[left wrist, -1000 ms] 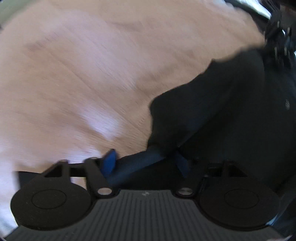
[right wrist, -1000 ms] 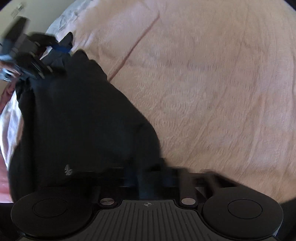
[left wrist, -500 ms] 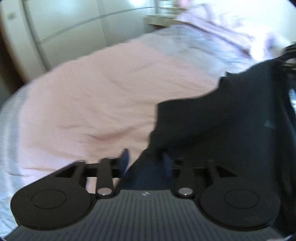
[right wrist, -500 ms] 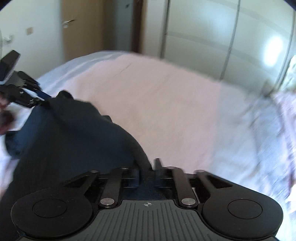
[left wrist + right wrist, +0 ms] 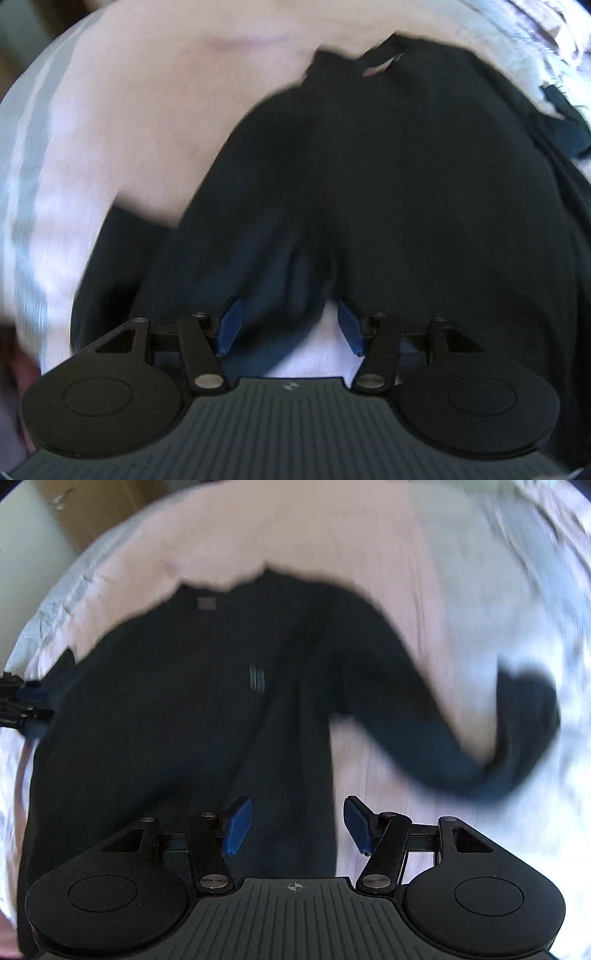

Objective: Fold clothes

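A dark navy long-sleeved top (image 5: 177, 709) lies spread on the pink bed sheet (image 5: 332, 535), collar at the far end. Its small chest logo (image 5: 258, 677) faces up, and one sleeve (image 5: 517, 746) curls out to the right, blurred. My right gripper (image 5: 298, 825) is open over the hem, the cloth's edge running under the gap between its blue pads (image 5: 238, 825). In the left wrist view the same top (image 5: 406, 184) fills the middle. My left gripper (image 5: 290, 325) is open above a fold of the hem. The left gripper (image 5: 18, 705) also shows at the right view's left edge.
The pink sheet (image 5: 147, 110) stretches to the left and beyond the top. A grey striped blanket edge (image 5: 26, 166) runs along the bed's left side. Crumpled pale bedding (image 5: 535, 40) and a dark scrap of cloth (image 5: 565, 125) sit at the far right.
Both grippers held the top up by its hem, shut on it. Now both have opened and let go, and the top lies flat on the bed.
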### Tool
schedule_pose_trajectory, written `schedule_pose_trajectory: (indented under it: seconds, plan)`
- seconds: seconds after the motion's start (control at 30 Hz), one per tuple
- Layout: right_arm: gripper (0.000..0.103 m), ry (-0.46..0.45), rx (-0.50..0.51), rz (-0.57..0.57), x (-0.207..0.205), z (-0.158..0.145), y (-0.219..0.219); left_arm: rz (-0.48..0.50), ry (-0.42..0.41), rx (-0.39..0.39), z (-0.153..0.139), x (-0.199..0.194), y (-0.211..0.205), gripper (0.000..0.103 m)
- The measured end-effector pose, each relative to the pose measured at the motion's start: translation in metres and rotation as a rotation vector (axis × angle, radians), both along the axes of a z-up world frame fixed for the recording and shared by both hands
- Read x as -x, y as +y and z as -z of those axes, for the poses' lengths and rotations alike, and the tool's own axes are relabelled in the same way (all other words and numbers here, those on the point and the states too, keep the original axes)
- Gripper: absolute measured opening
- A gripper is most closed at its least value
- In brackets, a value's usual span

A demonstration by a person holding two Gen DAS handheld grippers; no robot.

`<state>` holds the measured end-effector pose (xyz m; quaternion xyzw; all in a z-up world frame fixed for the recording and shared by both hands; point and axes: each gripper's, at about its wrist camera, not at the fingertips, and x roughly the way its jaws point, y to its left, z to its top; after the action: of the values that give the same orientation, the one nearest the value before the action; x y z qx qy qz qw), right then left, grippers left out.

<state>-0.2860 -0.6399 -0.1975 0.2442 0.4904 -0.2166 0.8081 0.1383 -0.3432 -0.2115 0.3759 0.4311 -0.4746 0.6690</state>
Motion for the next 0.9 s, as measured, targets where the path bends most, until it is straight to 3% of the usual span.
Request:
schedule_pose_trajectory:
  seconds: [0.2,0.33,0.4,0.53,0.63,0.77,0.8,0.83,0.9]
  plan:
    - [0.059,0.039,-0.166,0.108,0.037,0.027,0.023,-0.129,-0.074,0.054,-0.008,-0.05,0.03,0.055]
    - [0.057,0.056,-0.237,0.164,0.046,0.039,0.032,-0.136,-0.104,0.121,-0.019,-0.085,0.023,0.056]
    - [0.003,0.09,-0.245,0.148,0.044,0.039,0.036,-0.129,-0.104,0.153,-0.024,-0.098,0.017,0.059]
    - [0.003,0.205,-0.15,0.064,0.049,0.021,0.046,-0.076,-0.106,0.107,-0.018,-0.114,0.005,0.061]
    - [0.003,0.261,-0.132,0.138,0.071,0.012,0.043,-0.091,-0.136,0.047,-0.008,-0.121,0.013,0.062]
    - [0.004,0.248,-0.117,0.215,0.073,0.0,0.05,-0.161,-0.079,0.001,0.004,-0.147,0.025,0.06]
    - [0.007,0.268,-0.078,0.2,0.064,-0.003,0.057,-0.135,-0.051,-0.009,0.008,-0.147,0.027,0.043]
    - [0.01,0.286,-0.031,0.178,0.053,-0.007,0.066,-0.105,-0.024,-0.018,0.011,-0.147,0.028,0.018]
    - [0.019,0.276,0.039,0.152,0.034,-0.016,0.081,-0.091,-0.02,0.03,0.0,-0.145,0.034,0.005]
